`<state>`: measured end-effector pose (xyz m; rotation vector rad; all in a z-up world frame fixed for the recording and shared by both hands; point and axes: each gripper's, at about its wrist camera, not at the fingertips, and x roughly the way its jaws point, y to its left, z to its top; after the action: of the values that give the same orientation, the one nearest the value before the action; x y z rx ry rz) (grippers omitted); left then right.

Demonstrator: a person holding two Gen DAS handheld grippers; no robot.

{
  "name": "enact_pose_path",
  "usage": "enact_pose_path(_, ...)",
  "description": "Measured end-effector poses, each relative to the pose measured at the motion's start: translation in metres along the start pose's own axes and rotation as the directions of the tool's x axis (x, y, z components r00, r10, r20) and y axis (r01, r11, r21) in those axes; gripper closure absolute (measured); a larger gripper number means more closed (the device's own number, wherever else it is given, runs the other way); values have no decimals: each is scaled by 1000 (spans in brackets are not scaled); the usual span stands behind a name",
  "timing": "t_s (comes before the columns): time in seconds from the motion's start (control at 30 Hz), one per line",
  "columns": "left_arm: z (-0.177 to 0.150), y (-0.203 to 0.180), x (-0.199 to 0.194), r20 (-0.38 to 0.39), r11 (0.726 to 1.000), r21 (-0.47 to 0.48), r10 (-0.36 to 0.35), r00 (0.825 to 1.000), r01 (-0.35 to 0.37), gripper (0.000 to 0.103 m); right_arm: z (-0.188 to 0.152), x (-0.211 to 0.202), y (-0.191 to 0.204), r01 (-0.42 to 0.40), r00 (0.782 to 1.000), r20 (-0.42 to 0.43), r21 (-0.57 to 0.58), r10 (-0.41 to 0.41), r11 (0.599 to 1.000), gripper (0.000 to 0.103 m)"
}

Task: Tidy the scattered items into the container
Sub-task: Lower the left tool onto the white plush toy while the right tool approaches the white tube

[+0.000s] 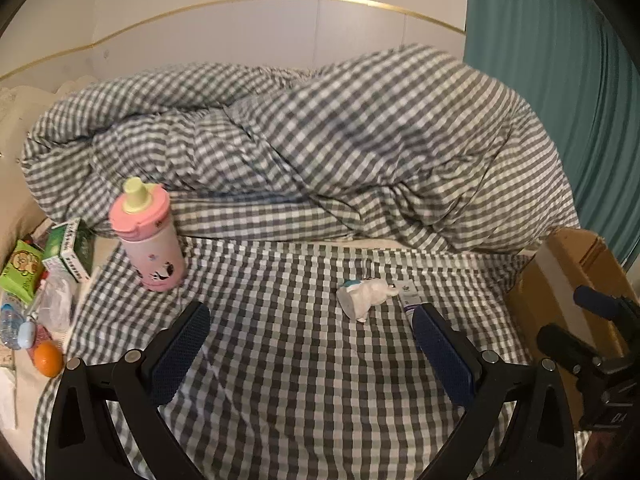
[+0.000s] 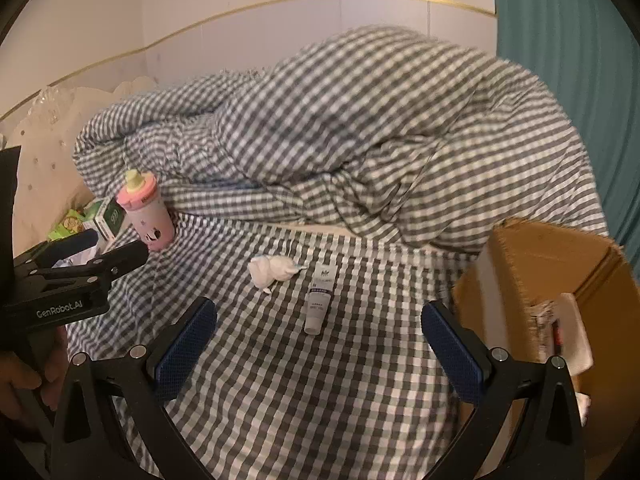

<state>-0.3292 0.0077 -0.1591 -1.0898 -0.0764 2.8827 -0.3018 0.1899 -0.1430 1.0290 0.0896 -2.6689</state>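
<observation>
A pink sippy bottle (image 1: pixel 150 236) (image 2: pixel 146 210) with a yellow-green spout stands upright on the checked bedsheet at the left. A crumpled white tissue (image 1: pixel 366 294) (image 2: pixel 272 270) lies mid-sheet, and a white cream tube (image 2: pixel 318 300) (image 1: pixel 408 296) lies just right of it. The cardboard box (image 2: pixel 560 264) (image 1: pixel 576 276) stands open at the right, with white items inside. My left gripper (image 1: pixel 312 344) is open, low over the sheet in front of the tissue, holding nothing. My right gripper (image 2: pixel 318 348) is open and empty too, with the tube's cap just ahead of its fingers.
A bunched checked duvet (image 1: pixel 320 148) fills the back of the bed. At the left edge lie green packets (image 1: pixel 24 272), a green-white box (image 1: pixel 70 250), a plastic bag (image 1: pixel 56 300), a small water bottle (image 1: pixel 10 324) and an orange (image 1: pixel 48 358). A teal curtain (image 1: pixel 560 80) hangs at the right.
</observation>
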Motion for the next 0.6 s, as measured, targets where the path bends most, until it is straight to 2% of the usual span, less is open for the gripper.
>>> enact_pose_path(0.3,-5,4,60,-64,1000,-13,6,998,-7,0,-14,69,-9,-45,994,-94,23,47,999,3)
enact_pose_path(0.47,-7,4,89,-93,1000,-13,-3,996,1,0,-22,104,-13,-79,985,-154,39,84,996,20)
enact_pose_path(0.6,-10,1,110,-115,1000,-2,-14,993,14,0,-28,127,-16,-92,977,-187,50,100,994,24)
